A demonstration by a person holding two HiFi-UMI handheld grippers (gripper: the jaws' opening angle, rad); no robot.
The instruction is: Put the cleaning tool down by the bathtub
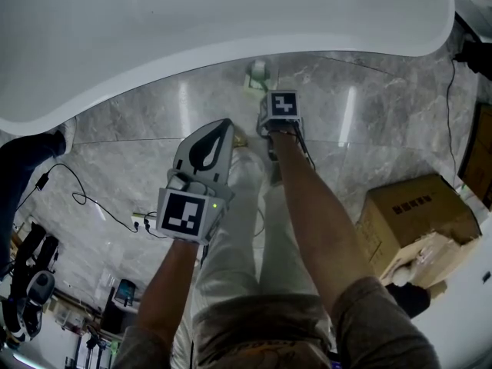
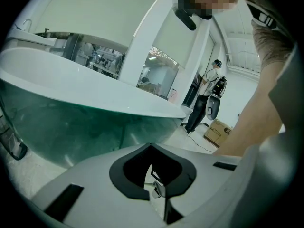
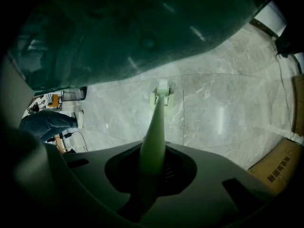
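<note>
A white bathtub [image 1: 231,21] fills the top of the head view, and its curved side looms in the right gripper view [image 3: 118,32]. The cleaning tool [image 3: 154,137] has a pale green tapered handle. Its small head [image 3: 162,95] rests on the marble floor close to the tub's foot, also seen in the head view [image 1: 258,75]. My right gripper [image 1: 270,123] hangs over it with the handle standing between the jaws [image 3: 154,175]. A ribbed pad [image 3: 172,171] shows bare beside the handle. My left gripper [image 1: 211,133] is held beside it, shut and empty [image 2: 154,184].
A cardboard box [image 1: 419,210] stands on the floor at the right. A black cable [image 1: 92,202] and a power strip [image 1: 140,220] lie at the left, near another person's leg and shoe [image 1: 31,156]. Dark equipment sits at the lower left. A person [image 2: 209,99] stands far off.
</note>
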